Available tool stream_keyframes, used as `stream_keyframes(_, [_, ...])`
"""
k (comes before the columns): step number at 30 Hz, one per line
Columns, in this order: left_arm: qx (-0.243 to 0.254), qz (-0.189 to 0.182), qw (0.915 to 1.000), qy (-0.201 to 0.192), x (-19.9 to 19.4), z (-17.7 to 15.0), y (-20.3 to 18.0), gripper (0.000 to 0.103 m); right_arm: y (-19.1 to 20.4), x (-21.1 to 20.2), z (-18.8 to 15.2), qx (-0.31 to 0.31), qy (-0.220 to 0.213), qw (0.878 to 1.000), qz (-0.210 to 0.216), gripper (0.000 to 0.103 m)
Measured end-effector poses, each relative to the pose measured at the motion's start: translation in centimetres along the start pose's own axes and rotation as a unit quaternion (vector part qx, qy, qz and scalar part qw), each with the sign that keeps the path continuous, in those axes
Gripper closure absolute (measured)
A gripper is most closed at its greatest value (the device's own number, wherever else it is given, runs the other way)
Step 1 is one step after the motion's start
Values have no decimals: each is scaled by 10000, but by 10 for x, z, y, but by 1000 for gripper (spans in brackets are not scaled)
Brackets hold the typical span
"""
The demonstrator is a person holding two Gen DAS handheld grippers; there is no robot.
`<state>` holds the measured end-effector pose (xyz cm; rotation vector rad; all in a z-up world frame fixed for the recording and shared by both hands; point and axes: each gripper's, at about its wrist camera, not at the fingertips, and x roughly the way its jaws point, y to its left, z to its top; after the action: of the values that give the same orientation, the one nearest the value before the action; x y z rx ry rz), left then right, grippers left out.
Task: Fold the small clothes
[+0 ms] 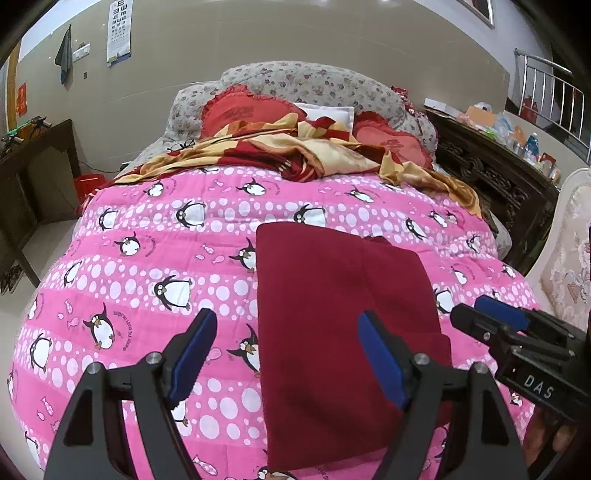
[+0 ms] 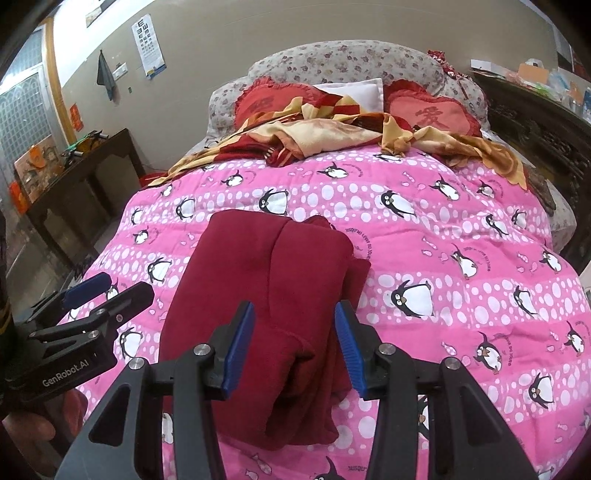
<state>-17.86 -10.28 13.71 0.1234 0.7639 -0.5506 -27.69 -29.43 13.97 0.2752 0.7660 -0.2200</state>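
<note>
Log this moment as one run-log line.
garment: dark red fleece garment folded, flat on pink penguin-print quilt | left gripper: open, above it | right gripper: open, empty

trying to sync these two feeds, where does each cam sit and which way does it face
Left wrist: on the left gripper, angled down along its open fingers at the dark red garment on the penguin quilt; the right gripper shows at right.
Right wrist: on the right gripper, same downward angle; the left gripper shows at left.
Shared: garment, quilt, heart pillows, eye chart.
</note>
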Motion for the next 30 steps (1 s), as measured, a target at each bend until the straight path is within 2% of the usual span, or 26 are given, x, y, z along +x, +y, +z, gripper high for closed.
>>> stream_keyframes(30, [-89,62,9998,153,12,-7,9,21,7,18,-3,15,246,9996,103,32])
